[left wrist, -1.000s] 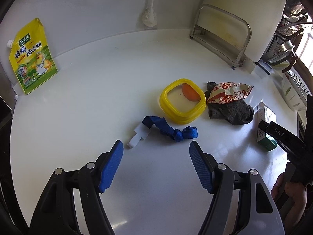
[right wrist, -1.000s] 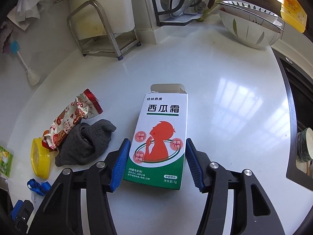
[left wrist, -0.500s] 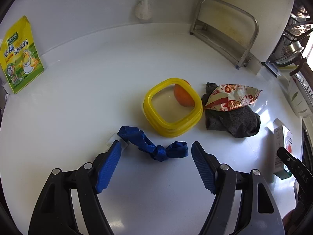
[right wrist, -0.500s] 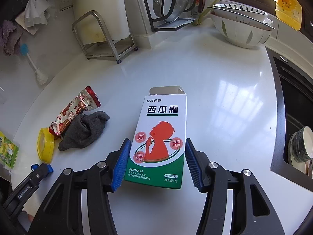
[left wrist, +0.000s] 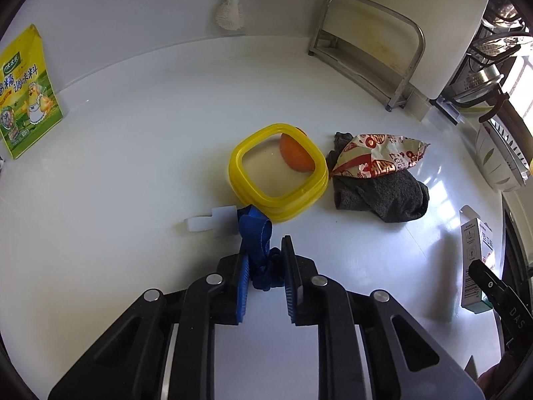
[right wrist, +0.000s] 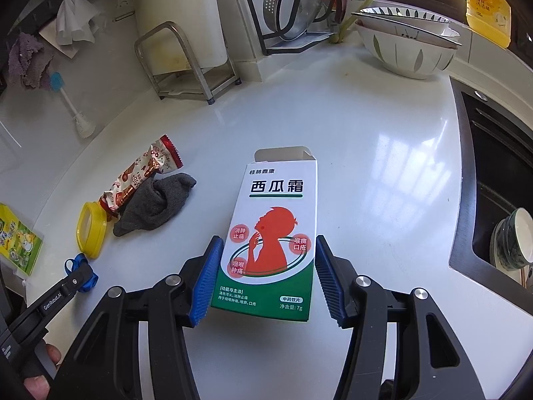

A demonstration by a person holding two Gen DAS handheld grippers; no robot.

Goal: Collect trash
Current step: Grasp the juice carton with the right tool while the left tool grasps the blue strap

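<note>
A blue strap (left wrist: 256, 233) with a white plastic clip (left wrist: 216, 223) lies in front of a yellow lid (left wrist: 276, 173) that has an orange piece (left wrist: 294, 156) on it. My left gripper (left wrist: 265, 276) is closing, and its pads pinch the bunched end of the strap. Right of the lid, a red-and-white snack wrapper (left wrist: 379, 158) rests on a grey sock (left wrist: 383, 193). My right gripper (right wrist: 266, 283) is shut on a white, green and red medicine box (right wrist: 273, 216) and holds it above the counter with its top flap open.
A yellow seasoning pouch (left wrist: 25, 96) leans on the back wall at the left. A brush (left wrist: 230, 16) hangs there, beside a metal rack (left wrist: 366, 50). Stacked bowls (right wrist: 406, 43) and a dish drainer stand at the back. At the right is a dark sink (right wrist: 493, 183) with a cup (right wrist: 514, 240) in it.
My left gripper came down over the blue strap and its jaws closed from wide apart onto it, bunching it. My right gripper shifted sideways with the box held in it.
</note>
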